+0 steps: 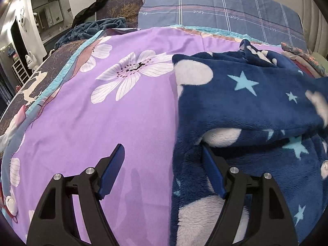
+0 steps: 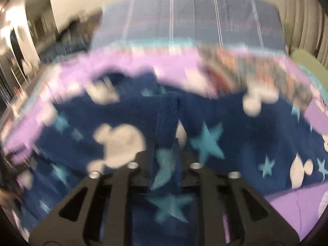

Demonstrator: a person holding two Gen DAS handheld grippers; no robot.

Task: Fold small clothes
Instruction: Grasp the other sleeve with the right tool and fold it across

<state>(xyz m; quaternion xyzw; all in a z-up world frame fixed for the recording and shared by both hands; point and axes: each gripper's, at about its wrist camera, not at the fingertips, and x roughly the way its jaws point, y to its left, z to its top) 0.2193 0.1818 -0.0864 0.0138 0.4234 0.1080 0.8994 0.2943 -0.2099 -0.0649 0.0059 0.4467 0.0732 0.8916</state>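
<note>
A navy fleece garment (image 1: 256, 102) with light-blue stars and white blobs lies rumpled on the purple flowered sheet (image 1: 102, 123), its upper layer folded over. My left gripper (image 1: 163, 153) is open at the garment's left edge. Its left finger hangs over bare sheet and its right finger is tucked under the folded-over layer. The right wrist view is blurred. In it, my right gripper (image 2: 165, 143) has its fingers close together, shut on a raised ridge of the fleece garment (image 2: 166, 119).
A blue plaid quilt (image 1: 225, 10) lies across the far end of the bed. A dark blue blanket (image 1: 92, 28) is bunched at the far left. Folded clothes (image 1: 303, 57) are stacked at the far right. The bed's edge runs along the left.
</note>
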